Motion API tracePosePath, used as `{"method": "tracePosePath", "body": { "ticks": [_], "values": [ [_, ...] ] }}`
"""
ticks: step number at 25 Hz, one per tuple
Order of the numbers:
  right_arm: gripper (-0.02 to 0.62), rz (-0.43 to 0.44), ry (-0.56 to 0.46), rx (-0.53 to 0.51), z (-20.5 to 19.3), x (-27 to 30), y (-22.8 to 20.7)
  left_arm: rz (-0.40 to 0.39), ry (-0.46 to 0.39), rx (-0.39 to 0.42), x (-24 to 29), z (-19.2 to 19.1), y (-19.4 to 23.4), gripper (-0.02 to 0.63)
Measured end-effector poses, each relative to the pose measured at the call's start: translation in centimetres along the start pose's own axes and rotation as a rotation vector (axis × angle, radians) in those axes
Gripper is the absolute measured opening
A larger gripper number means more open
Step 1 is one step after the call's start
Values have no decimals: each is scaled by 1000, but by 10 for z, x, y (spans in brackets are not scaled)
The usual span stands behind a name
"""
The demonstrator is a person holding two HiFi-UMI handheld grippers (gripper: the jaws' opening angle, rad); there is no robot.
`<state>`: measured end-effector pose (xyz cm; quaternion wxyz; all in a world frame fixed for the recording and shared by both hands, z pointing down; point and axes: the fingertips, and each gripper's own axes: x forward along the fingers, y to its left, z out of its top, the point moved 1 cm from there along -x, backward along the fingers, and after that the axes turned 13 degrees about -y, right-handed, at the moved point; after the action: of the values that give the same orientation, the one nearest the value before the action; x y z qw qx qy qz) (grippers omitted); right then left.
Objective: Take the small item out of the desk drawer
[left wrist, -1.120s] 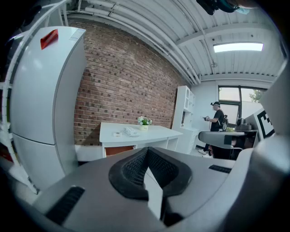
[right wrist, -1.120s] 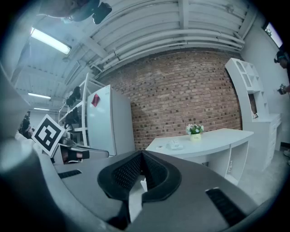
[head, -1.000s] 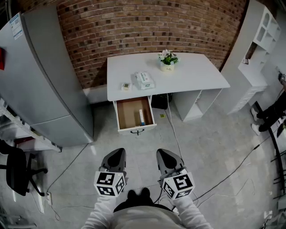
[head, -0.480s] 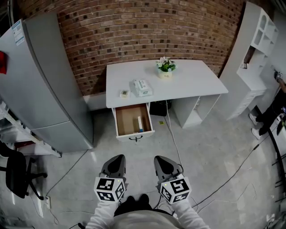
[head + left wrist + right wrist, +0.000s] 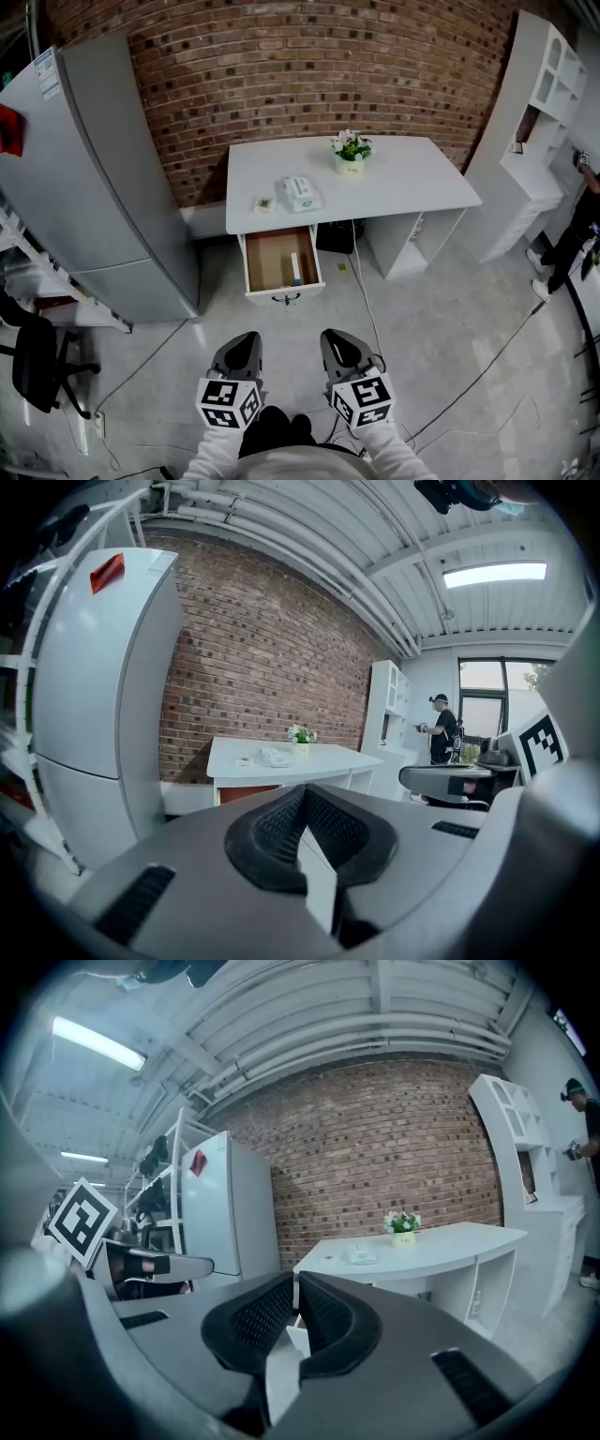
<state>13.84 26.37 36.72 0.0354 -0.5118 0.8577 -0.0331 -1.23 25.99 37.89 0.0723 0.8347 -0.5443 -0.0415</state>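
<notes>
Head view: the small white-and-blue item (image 5: 295, 268) lies by the right wall of the open brown drawer (image 5: 267, 264), easy to reach. The left hand-held gripper (image 5: 246, 339) and right hand-held gripper (image 5: 335, 336) are pinched closed, empty, well apart from it.

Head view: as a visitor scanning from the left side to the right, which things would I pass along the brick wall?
fridge → small box → tissue pack → potted flowers → white shelf unit
</notes>
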Motion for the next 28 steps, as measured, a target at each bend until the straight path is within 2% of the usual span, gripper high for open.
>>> {"method": "tracePosePath", "body": {
  "ticks": [6,9,12,20,28],
  "values": [
    [34,16,11,23,-5,12,-6,14,9,0,6,-5,4,17],
    [91,28,28,32,-10,19,-7,13,18,2,12,-7,7,18],
    [97,24,44,39,-12,27,-12,9,26,4,23,-6,11,18],
    [143,10,96,52,-28,66,-34,-5,42,-7,69,-13,31,18],
    [166,-13,139,53,-44,135,-52,-17,45,-24,130,-13,77,18]
  ]
}}
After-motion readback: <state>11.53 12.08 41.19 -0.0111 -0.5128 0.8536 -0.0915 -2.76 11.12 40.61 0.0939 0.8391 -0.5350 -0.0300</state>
